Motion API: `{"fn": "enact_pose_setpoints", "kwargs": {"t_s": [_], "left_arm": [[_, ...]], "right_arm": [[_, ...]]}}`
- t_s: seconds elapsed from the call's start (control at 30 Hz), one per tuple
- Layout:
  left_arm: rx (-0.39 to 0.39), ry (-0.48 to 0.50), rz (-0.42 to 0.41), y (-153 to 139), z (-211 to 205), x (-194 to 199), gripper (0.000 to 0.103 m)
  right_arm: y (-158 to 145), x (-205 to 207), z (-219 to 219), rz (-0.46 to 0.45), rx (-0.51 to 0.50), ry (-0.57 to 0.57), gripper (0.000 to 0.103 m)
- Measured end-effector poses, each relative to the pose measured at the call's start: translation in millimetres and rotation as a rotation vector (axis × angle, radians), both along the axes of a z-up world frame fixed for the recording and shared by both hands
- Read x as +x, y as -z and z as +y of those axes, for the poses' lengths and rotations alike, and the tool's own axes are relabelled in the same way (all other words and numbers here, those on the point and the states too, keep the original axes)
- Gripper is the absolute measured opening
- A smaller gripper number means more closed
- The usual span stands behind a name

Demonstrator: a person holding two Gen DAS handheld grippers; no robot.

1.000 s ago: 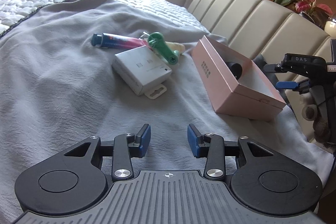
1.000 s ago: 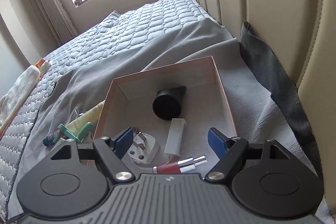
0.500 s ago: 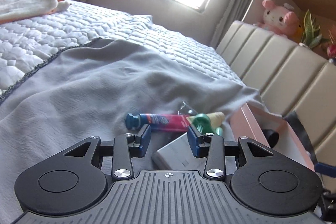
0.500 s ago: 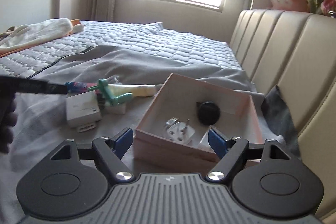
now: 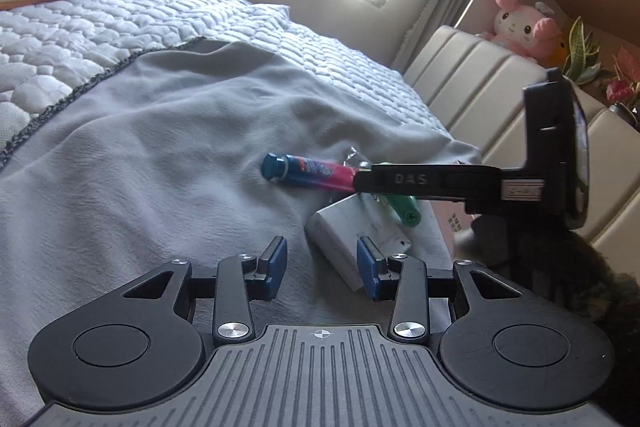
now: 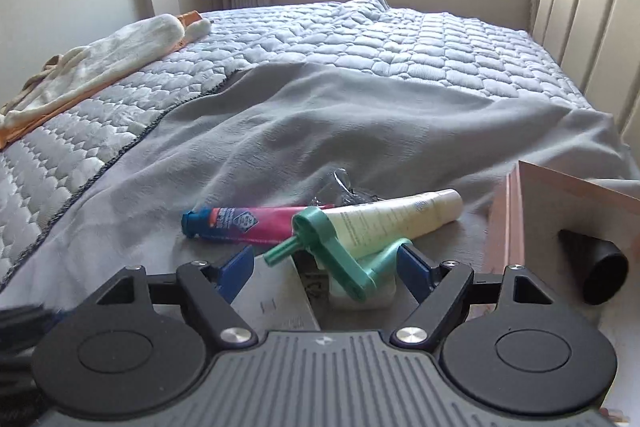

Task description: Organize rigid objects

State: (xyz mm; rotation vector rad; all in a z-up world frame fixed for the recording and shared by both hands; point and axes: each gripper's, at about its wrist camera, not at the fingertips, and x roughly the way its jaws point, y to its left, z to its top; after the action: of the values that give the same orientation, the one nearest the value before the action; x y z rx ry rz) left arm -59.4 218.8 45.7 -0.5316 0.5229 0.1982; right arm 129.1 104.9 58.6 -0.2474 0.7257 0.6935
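On the grey blanket (image 6: 360, 131) over the bed lie two tubes, one pink and blue (image 6: 244, 223) and one cream (image 6: 396, 217), with one green crank handle (image 6: 340, 259) resting across one white box (image 5: 356, 231). To their right stands one pink box (image 6: 560, 211) holding one black cone (image 6: 596, 267). The left gripper (image 5: 322, 263) and right gripper (image 6: 326, 265) both have fingers spread wide, holding nothing; the right one's straddle the handle.

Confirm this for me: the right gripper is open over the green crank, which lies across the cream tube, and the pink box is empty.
One thing is wrong: the pink box is not empty. The right wrist view shows a black cone-shaped piece inside it. The rest stands: the right gripper is open over the green crank, which lies across the cream tube.
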Motion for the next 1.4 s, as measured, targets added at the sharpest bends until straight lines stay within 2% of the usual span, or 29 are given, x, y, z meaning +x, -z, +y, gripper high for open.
{"fn": "enact_pose_setpoints", "kwargs": {"t_s": [0.07,0.1,0.13,0.17,0.23,0.3,0.43,0.6,0.77,0.9,0.97,1.03,1.13,1.27,1.4], "left_arm": [[-0.008,-0.007,-0.002,2,4,-3,0.042],[-0.011,-0.017,-0.002,3,6,-4,0.042],[-0.017,-0.029,-0.001,4,9,-5,0.042],[-0.026,-0.044,0.002,6,12,-4,0.042],[-0.045,-0.062,0.01,10,14,-4,0.042],[-0.056,-0.052,0.015,11,11,-4,0.042],[-0.051,-0.008,0.026,9,-2,1,0.042],[0.013,0.029,0.039,-1,-25,13,0.042],[0.099,0.045,0.025,-15,-49,39,0.042],[0.271,0.168,0.027,-20,-81,80,0.042],[0.326,0.221,0.064,-17,-86,102,0.045],[0.362,0.206,0.125,-12,-84,125,0.042],[0.363,0.244,0.183,-4,-76,154,0.041],[0.278,0.299,0.208,9,-64,179,0.045],[0.316,0.334,0.204,18,-72,188,0.055]], "right_arm": [[9,4,11,-0.036,-0.037,0.006,0.074],[12,2,12,-0.05,-0.055,-0.004,0.059],[12,0,12,-0.045,-0.072,-0.02,0.05],[12,-5,9,-0.054,-0.084,-0.039,0.049],[8,-19,-1,-0.089,-0.095,-0.084,0.042],[3,-36,-18,-0.074,-0.091,-0.129,0.035],[-7,-84,-60,-0.075,-0.06,-0.224,0.031],[-11,-125,-115,-0.093,-0.061,-0.207,0.03],[-7,-142,-169,-0.249,-0.143,-0.064,0.03],[7,-143,-197,-0.345,-0.219,0.042,0.031],[13,-141,-210,-0.318,-0.188,0.07,0.035],[17,-139,-227,-0.251,-0.115,0.082,0.051],[25,-146,-241,-0.234,-0.057,0.09,0.053],[37,-151,-249,-0.22,-0.035,0.081,0.056],[42,-151,-254,-0.218,0.003,0.097,0.068]]}}
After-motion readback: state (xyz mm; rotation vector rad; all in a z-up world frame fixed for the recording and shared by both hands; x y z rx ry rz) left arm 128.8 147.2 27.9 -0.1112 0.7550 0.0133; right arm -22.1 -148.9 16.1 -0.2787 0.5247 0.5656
